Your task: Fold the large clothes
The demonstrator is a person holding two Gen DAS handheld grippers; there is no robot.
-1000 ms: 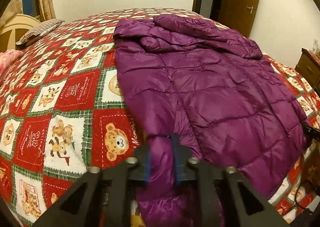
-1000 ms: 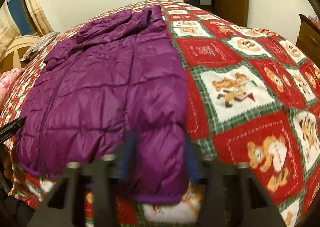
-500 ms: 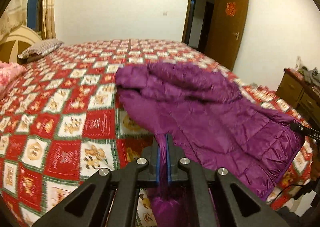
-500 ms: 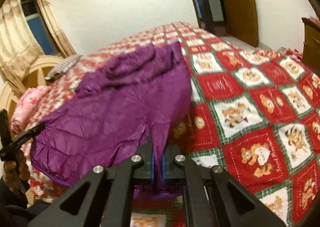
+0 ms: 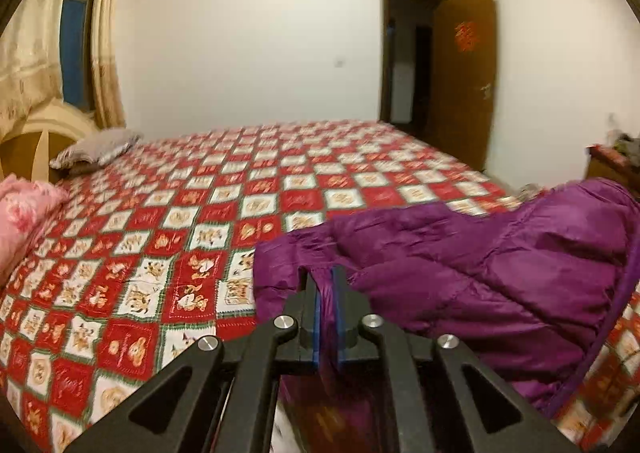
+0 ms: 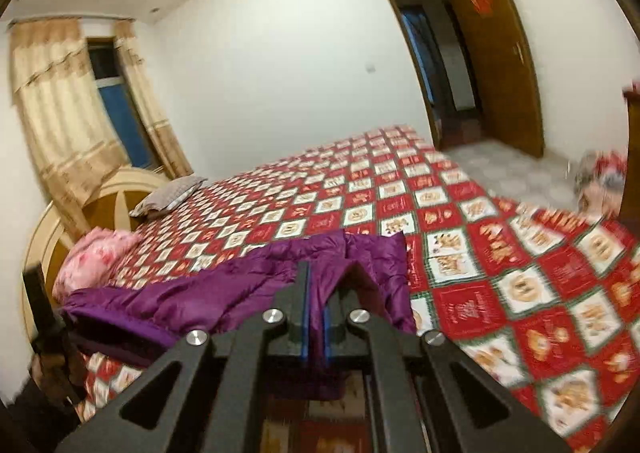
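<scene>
We count one purple quilted jacket [image 5: 480, 273] lying on one bed with a red patchwork bedspread [image 5: 180, 253]. We see two grippers: the left gripper [image 5: 327, 285] and the right gripper [image 6: 316, 293]. At the far left lie two pillows, one grey pillow [image 5: 96, 151] and one pink pillow [image 5: 24, 213]. We count one open brown door [image 5: 464, 77] far right, and one curtained window [image 6: 116, 109].

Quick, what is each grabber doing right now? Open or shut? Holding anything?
Left gripper: shut on the purple quilted puffer jacket, pinching its hem.
Right gripper: shut on the same jacket's hem at the other corner.
</scene>
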